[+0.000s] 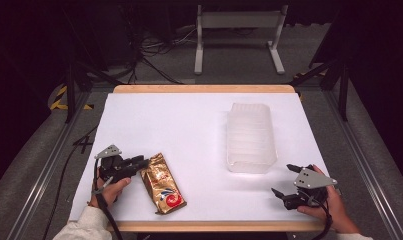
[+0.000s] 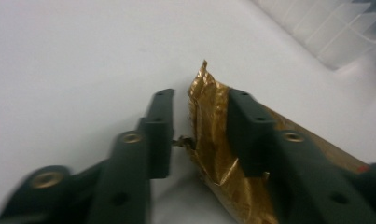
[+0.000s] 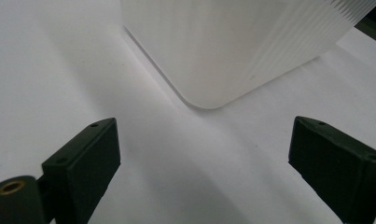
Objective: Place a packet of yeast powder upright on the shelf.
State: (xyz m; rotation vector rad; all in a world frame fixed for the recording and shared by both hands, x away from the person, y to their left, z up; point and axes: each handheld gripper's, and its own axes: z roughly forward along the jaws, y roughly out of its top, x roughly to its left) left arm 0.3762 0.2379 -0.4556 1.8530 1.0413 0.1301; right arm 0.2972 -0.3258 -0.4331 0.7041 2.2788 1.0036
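1. Watching from beside the table, I see the left gripper (image 1: 139, 163) lying low at the top edge of the gold foil pouch (image 1: 163, 183), which lies flat on the white table (image 1: 189, 125) near the front left, well apart from the translucent plastic bin (image 1: 251, 137) on the right side.

2. In the left gripper view the jaws stand a little apart, with the crinkled top seal of the pouch (image 2: 209, 121) between them. One jaw lies against the foil; the other has a clear gap, so I would not call this a grip yet. Closing from here could catch only the thin seal, and I think the pouch might swing, sag or slip free once lifted.

3. The foil looks slick and already creased. A hard pinch on that edge could tear or crumple it further; a soft one could let it slide out.

4. A jaw pushing sideways rather than closing could shove the pouch across the smooth table.

5. The right gripper (image 1: 290, 183) sits near the front right corner, jaws wide apart and empty, pointed at the bin's (image 3: 232, 51) near corner. A careless forward move could nudge the light bin out of place.

6. If the pouch is meant for the bin, a loose hold over that long carry seems the likeliest failure.
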